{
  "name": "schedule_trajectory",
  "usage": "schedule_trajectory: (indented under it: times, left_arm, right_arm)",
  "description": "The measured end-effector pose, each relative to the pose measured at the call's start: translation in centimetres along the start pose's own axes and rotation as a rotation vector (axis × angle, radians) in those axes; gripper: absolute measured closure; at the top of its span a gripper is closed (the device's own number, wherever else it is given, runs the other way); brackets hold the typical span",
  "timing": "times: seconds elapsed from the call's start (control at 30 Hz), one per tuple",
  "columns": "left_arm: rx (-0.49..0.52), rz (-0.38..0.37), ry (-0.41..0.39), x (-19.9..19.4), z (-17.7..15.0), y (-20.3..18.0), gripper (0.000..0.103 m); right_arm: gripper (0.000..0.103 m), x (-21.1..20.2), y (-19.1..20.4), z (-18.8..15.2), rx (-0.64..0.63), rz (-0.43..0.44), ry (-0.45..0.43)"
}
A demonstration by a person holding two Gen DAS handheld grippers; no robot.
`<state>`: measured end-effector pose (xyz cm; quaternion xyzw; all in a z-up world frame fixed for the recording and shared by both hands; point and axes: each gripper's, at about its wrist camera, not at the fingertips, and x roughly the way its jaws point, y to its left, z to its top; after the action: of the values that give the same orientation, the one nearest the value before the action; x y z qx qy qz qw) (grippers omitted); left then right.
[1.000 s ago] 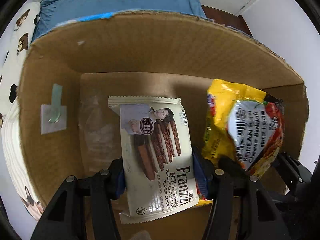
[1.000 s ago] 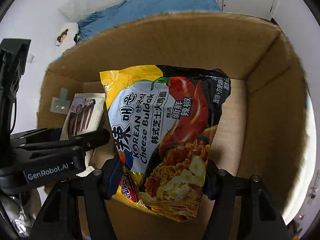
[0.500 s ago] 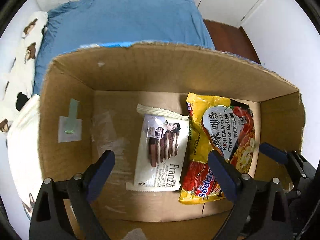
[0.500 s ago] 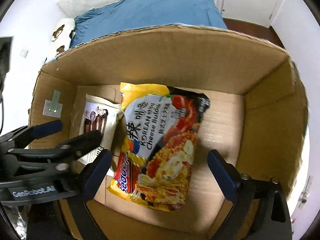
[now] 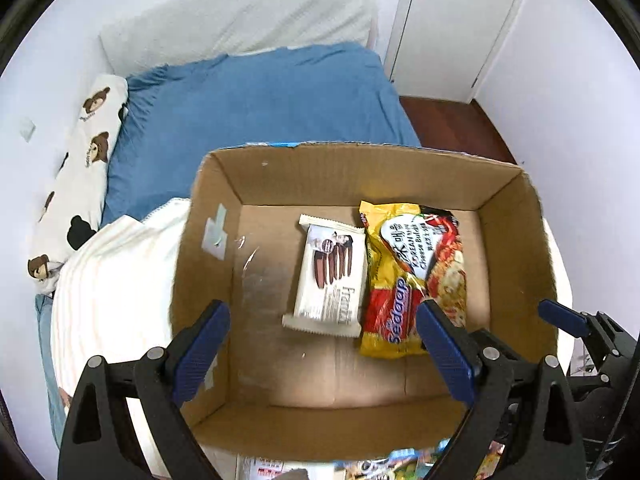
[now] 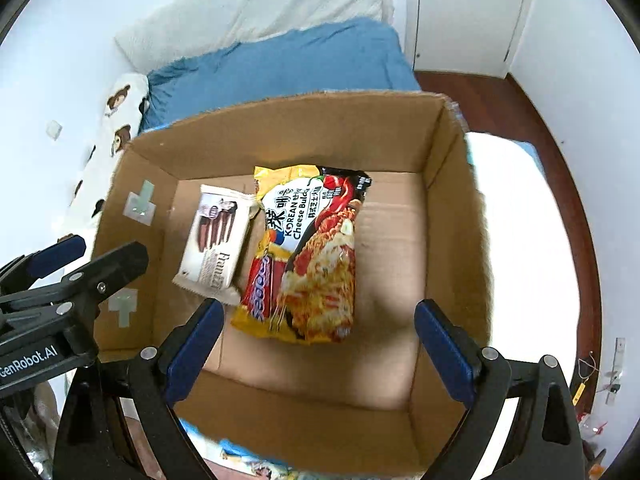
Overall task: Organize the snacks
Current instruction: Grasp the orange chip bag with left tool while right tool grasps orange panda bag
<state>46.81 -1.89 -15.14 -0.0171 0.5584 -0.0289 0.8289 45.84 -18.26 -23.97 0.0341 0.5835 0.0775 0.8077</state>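
Both claws, left gripper [image 5: 322,346] and right gripper [image 6: 316,342], spread wide and empty above cardboard box [image 5: 516,240], cookie pack [image 5: 330,276] and noodle packs [image 5: 416,276] flat inside, noodles at three o'clock of cookies; drop-off apparently finished, next fetching another snack.

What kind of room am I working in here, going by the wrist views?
Most likely a bedroom. A bed with a blue sheet and a bear-print pillow lies just past the cardboard box, and a white door stands in the corner over a dark wooden floor.
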Motion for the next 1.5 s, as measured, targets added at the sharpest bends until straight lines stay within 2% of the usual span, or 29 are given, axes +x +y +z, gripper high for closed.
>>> schedule_trajectory:
  times: [0.43,0.57,0.7,0.8,0.87,1.0,1.13,1.37,1.4,1.47,1.5]
  left_arm:
    - [-0.016,-0.024,-0.096,-7.2,-5.3,0.2,0.008]
    - [-0.025,-0.022,-0.112,-8.9,-7.9,0.3,0.008]
    - [-0.025,-0.010,-0.095,-9.1,-11.5,0.3,0.008]
    - [-0.037,-0.011,-0.030,-7.4,-14.1,0.3,0.008]
    - [-0.055,-0.030,0.044,-5.1,-15.5,0.1,0.008]
    - [-0.078,-0.057,0.172,0.0,-16.2,-0.9,0.008]
    - [-0.080,-0.077,0.267,4.6,-15.6,-2.5,0.008]
    - [-0.077,-0.030,0.388,11.4,-13.8,-4.4,0.008]
    - [-0.077,-0.021,0.399,12.1,-13.7,-4.5,0.011]
    - [-0.088,-0.022,0.413,13.0,-13.8,-4.5,0.040]
    - [-0.087,-0.018,0.417,13.2,-14.1,-4.6,0.040]
  right_arm:
    - [0.005,-8.4,0.9,-6.0,-0.009,0.013,-0.101]
    - [0.005,-9.6,0.4,-9.1,0.009,0.043,-0.096]
    - [0.005,-9.2,-1.2,-13.0,0.059,0.068,-0.061]
    - [0.005,-7.8,-3.6,-16.2,0.147,0.085,-0.016]
    - [0.005,-6.2,-5.9,-18.2,0.238,0.100,0.024]
    - [0.005,-2.8,-9.2,-19.8,0.345,0.100,0.076]
    - [0.005,-0.1,-10.0,-18.5,0.312,0.086,0.107]
    - [0.005,5.0,-10.0,-15.9,0.218,0.077,0.213]
    - [0.006,5.6,-10.0,-15.8,0.209,0.078,0.228]
    - [0.010,6.5,-10.0,-15.9,0.169,0.066,0.253]
    - [0.021,6.8,-10.0,-15.9,0.153,0.053,0.256]
